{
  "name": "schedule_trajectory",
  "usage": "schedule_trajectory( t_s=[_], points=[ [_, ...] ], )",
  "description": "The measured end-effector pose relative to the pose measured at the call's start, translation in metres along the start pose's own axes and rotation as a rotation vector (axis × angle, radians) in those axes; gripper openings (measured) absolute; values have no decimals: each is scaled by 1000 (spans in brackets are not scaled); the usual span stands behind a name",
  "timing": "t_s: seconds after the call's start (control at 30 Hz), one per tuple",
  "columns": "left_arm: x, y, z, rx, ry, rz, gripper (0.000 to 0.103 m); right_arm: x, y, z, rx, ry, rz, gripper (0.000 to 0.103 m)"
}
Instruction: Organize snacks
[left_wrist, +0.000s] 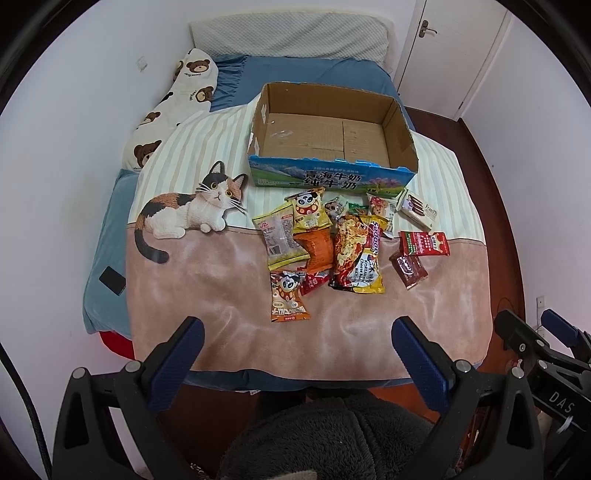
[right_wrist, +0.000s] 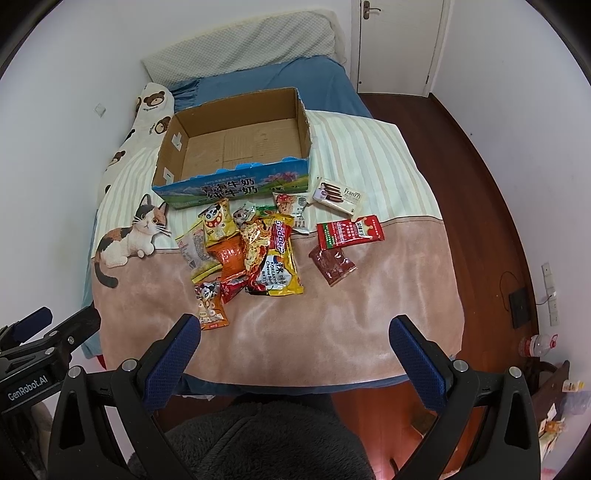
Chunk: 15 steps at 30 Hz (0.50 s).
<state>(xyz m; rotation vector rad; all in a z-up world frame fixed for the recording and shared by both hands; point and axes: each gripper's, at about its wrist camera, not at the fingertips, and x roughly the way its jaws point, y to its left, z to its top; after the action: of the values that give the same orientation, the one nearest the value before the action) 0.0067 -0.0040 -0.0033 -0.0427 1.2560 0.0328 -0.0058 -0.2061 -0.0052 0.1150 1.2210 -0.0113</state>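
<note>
An empty cardboard box (left_wrist: 400, 129) (right_wrist: 304, 125) with a blue printed front sits on the bed. In front of it lies a pile of snack packets: a big yellow noodle pack (left_wrist: 356, 254) (right_wrist: 275, 256), an orange panda packet (left_wrist: 288, 295) (right_wrist: 210, 306), a red packet (left_wrist: 424, 243) (right_wrist: 349, 230), a dark red sachet (left_wrist: 408, 269) (right_wrist: 332, 264) and a white biscuit box (left_wrist: 419, 210) (right_wrist: 340, 195). My left gripper (left_wrist: 297, 328) and right gripper (right_wrist: 295, 326) are both open and empty, held above the near edge of the bed, short of the snacks.
The cat-print blanket (left_wrist: 207, 273) (right_wrist: 332, 317) covers the bed. A bear-print pillow (left_wrist: 173, 107) and a white pillow (left_wrist: 291, 35) lie at the head. A black phone (left_wrist: 112, 280) lies at the left. Wooden floor (right_wrist: 472, 177) and a door (right_wrist: 399, 40) are on the right.
</note>
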Motion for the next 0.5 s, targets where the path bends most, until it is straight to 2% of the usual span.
schedule_trajectory(
  t_s=[0.5],
  points=[
    [0, -2, -3, -3, -6, -1, 103, -2, 6, -1, 0, -2, -1, 103]
  ],
)
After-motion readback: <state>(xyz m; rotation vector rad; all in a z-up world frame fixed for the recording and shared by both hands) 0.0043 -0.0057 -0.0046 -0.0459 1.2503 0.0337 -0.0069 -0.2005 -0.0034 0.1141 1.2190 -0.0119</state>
